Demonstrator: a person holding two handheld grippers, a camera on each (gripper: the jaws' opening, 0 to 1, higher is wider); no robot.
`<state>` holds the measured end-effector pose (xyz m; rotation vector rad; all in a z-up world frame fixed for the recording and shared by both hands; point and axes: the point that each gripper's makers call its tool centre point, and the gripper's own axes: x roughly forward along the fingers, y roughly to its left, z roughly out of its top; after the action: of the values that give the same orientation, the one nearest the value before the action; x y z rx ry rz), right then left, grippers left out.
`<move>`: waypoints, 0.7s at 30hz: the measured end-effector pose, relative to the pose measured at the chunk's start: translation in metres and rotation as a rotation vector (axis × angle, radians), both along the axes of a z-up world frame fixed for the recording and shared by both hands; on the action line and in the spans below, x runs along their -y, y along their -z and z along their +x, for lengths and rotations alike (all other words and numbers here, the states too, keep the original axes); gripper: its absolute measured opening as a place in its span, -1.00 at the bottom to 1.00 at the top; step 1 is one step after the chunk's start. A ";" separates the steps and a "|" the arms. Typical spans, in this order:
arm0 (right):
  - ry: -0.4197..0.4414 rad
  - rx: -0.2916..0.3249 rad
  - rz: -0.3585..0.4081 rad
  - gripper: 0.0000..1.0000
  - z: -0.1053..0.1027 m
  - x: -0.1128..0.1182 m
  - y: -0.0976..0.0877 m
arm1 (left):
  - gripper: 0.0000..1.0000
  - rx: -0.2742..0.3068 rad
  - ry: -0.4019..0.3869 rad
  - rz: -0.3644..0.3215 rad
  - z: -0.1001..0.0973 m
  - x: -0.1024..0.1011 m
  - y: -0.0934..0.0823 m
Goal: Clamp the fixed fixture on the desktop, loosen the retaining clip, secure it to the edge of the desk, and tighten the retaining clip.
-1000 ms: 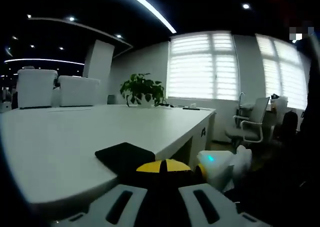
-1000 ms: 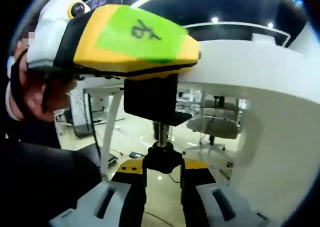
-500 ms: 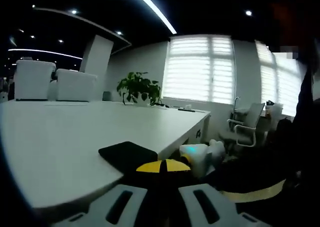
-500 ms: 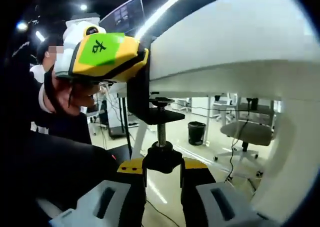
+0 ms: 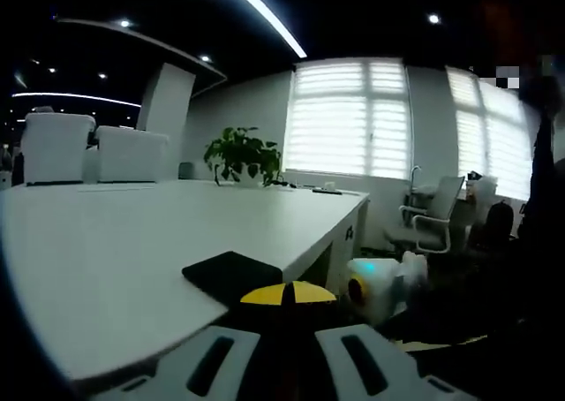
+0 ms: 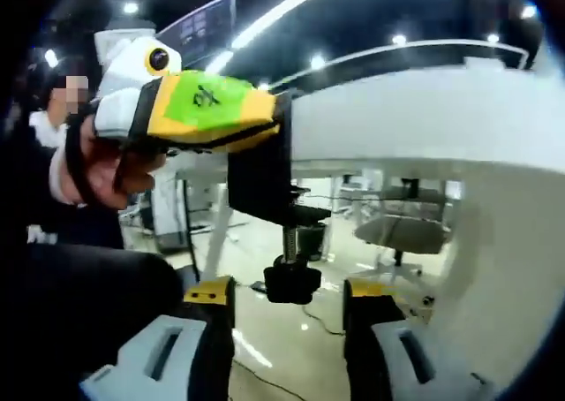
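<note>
The black clamp fixture (image 6: 261, 178) sits on the edge of the white desk (image 6: 424, 127); its top plate (image 5: 231, 273) lies flat on the desktop (image 5: 132, 233). My left gripper (image 5: 287, 295) is shut on the fixture, and in the right gripper view its yellow and green body (image 6: 269, 118) holds the clamp's upper part. Below the desk hangs the threaded screw with its black knob (image 6: 292, 282). My right gripper (image 6: 289, 295) is open, its jaws wide apart on either side of the knob without touching it. That gripper's white body (image 5: 375, 286) shows beside the desk edge.
A person's hand (image 6: 101, 167) holds the left gripper. A potted plant (image 5: 240, 156) and two white chair backs (image 5: 53, 149) stand at the desk's far side. Office chairs (image 5: 433, 224) (image 6: 402, 233) and a desk leg (image 6: 212, 233) stand on the floor beyond.
My right gripper has opened and let go of the screw knob, which it gripped before. The left gripper keeps its hold on the fixture.
</note>
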<state>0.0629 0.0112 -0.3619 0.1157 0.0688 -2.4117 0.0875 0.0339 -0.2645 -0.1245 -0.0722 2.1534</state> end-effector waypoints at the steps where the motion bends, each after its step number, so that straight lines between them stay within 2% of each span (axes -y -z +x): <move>1: 0.069 0.004 0.034 -0.08 -0.001 -0.003 0.005 | -0.99 -0.007 0.003 -0.006 0.000 0.000 0.000; 2: 0.123 -0.011 0.047 -0.11 -0.003 -0.002 0.005 | -0.99 -0.009 0.003 -0.009 0.000 0.000 0.000; 3: 0.140 -0.014 0.049 -0.12 -0.002 -0.003 0.005 | -0.99 -0.009 0.003 -0.010 0.000 0.000 0.000; 4: 0.246 -0.021 0.051 -0.12 0.001 -0.003 0.004 | -0.99 -0.010 0.002 -0.014 0.000 0.000 0.000; 5: 0.300 -0.016 0.046 -0.12 0.000 -0.005 0.005 | -0.99 -0.008 0.005 -0.012 0.000 0.000 0.000; 9: 0.455 -0.004 0.025 -0.11 -0.005 -0.007 0.003 | -0.99 -0.003 0.031 0.017 0.000 0.000 0.000; 13: 0.520 -0.005 0.014 -0.11 -0.012 -0.004 -0.003 | -0.99 -0.008 0.032 0.012 0.000 0.001 -0.002; 15: 0.552 0.018 -0.013 -0.11 -0.017 -0.003 -0.003 | -0.99 -0.008 0.029 0.021 0.000 0.002 -0.003; 17: 0.588 0.017 0.012 -0.15 -0.020 -0.006 -0.002 | -0.99 -0.002 0.031 0.032 -0.001 0.003 -0.004; 19: 0.587 0.026 -0.001 -0.43 -0.021 -0.004 -0.002 | -0.99 -0.005 0.033 0.027 -0.001 0.002 -0.004; 21: 0.589 0.032 0.003 -0.50 -0.017 -0.005 -0.004 | -0.99 -0.003 0.033 0.028 -0.001 0.002 -0.004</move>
<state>0.0460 0.0162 -0.3583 0.1974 0.0247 -2.9960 0.0865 0.0319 -0.2601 -0.1057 -0.0974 2.1183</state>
